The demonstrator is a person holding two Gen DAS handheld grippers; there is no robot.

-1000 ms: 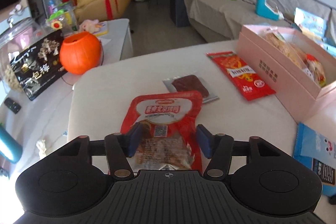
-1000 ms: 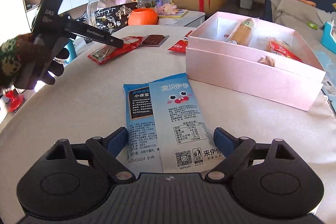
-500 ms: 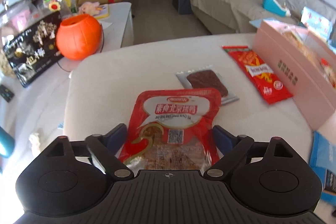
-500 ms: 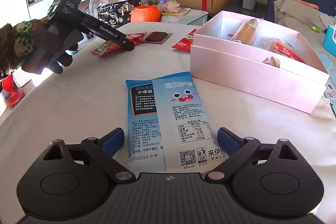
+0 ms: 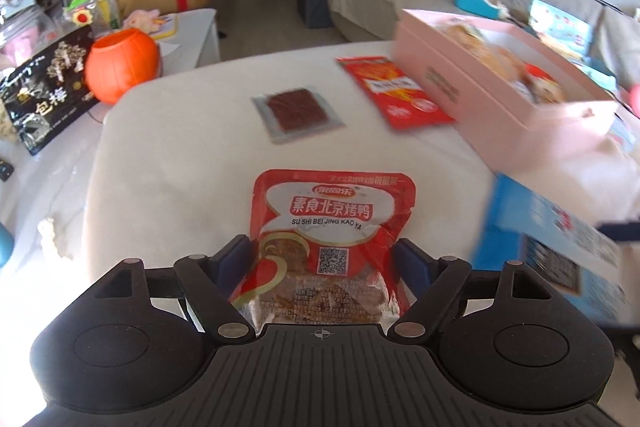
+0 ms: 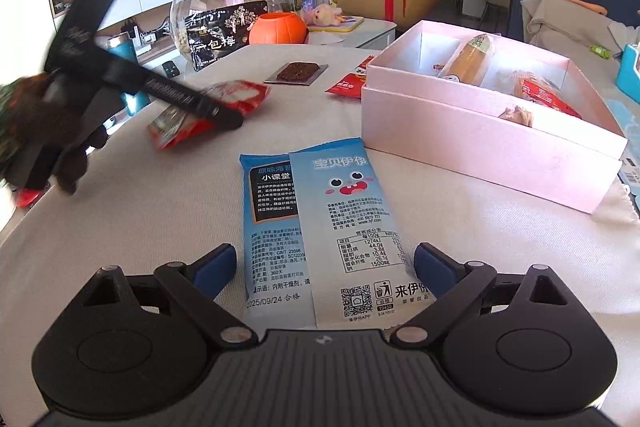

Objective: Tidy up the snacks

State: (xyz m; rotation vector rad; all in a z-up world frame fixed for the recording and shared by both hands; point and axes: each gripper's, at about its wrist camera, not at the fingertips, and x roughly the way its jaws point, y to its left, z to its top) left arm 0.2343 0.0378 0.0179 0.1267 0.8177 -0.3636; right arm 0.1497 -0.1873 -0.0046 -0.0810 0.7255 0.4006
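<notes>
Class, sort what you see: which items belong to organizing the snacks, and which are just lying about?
Belongs to the job:
red duck-snack pouch
blue snack packets
pink box
dark jerky pack

Lying about:
orange pumpkin bucket
glass jar

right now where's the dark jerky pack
Left wrist view: jerky pack lies flat mid-table, left of the red chili pack, beyond the red duck pack.

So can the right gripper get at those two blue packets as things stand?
Probably yes: the right gripper is open, the blue packets lie flat between its fingers, and nothing sits on them.
</notes>
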